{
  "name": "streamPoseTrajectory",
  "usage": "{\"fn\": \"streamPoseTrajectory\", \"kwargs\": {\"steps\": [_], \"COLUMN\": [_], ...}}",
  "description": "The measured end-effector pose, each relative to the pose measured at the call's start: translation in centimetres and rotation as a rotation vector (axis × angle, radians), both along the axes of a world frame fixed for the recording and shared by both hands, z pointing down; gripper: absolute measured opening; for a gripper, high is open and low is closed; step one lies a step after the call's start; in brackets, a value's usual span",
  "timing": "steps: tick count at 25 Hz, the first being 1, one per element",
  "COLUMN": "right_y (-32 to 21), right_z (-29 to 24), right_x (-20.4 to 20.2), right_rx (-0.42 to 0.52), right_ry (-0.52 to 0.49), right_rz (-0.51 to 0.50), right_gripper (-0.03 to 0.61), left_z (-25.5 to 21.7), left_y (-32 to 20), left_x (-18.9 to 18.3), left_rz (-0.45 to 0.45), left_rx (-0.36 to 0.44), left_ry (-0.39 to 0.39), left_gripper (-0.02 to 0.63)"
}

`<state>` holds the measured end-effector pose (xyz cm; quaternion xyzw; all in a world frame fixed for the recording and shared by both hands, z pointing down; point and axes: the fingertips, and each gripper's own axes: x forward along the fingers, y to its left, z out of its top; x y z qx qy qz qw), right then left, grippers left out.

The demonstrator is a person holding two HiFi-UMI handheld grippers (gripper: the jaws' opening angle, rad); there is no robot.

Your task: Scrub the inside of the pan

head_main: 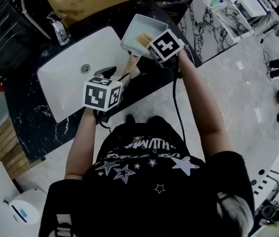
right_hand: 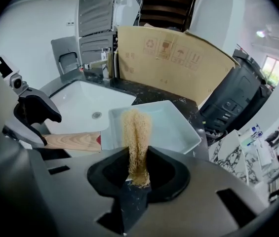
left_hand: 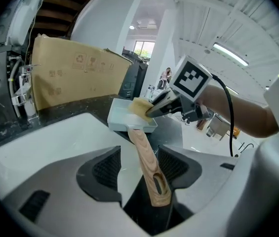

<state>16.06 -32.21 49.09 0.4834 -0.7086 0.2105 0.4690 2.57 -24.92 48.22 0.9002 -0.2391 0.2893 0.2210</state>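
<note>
Our left gripper (left_hand: 140,158) keeps its fingers (left_hand: 104,169) apart, and the pan's wooden handle (left_hand: 149,167) runs between them unpinched (it lies closer to the right-hand finger). Just past those fingertips, the white square pan (left_hand: 122,118) rests on the dark surface (head_main: 25,127) at the edge of the sink (head_main: 70,78). Our right gripper (right_hand: 138,154) has its fingers (right_hand: 168,168) clamped on a tan sponge (right_hand: 137,130), which juts out ahead of them over the pan's inside. Beyond the pan stands a cardboard box (right_hand: 174,58).
</note>
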Motion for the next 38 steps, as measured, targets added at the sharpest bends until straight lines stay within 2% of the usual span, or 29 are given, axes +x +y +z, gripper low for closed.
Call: {"fn": "streamPoseTrajectory", "kwargs": {"steps": [8, 11, 14, 17, 19, 28, 38], "right_y": [1.3, 2.2, 3.2, 4.5, 5.5, 9.7, 13.1], "right_z": [-1.1, -1.7, -2.3, -2.8, -2.8, -2.4, -1.6], "right_x": [0.7, 1.2, 2.0, 2.6, 2.7, 1.9, 0.4], "right_rx": [0.109, 0.139, 0.170, 0.190, 0.191, 0.167, 0.149], "right_ry": [-0.075, -0.109, -0.115, -0.124, -0.136, -0.163, -0.191], "right_rz": [0.038, 0.052, 0.066, 0.088, 0.097, 0.085, 0.058], "right_gripper": [0.084, 0.084, 0.083, 0.083, 0.082, 0.082, 0.082], "left_z": [-1.9, -2.4, -2.5, -3.0, -3.3, -3.7, -3.5], "left_y": [-2.0, -2.0, -1.6, -0.8, -0.2, 2.7, 6.4], "left_x": [-0.6, -0.6, -0.7, -0.9, -1.3, -1.8, -1.6], "left_rz": [-0.094, -0.123, -0.148, -0.163, -0.179, -0.218, -0.189], "left_rx": [0.042, 0.059, 0.080, 0.096, 0.110, 0.105, 0.106], "left_ry": [0.061, 0.056, 0.033, 0.025, 0.018, 0.009, 0.006], "left_gripper": [0.209, 0.194, 0.137, 0.111, 0.068, 0.017, 0.008]}}
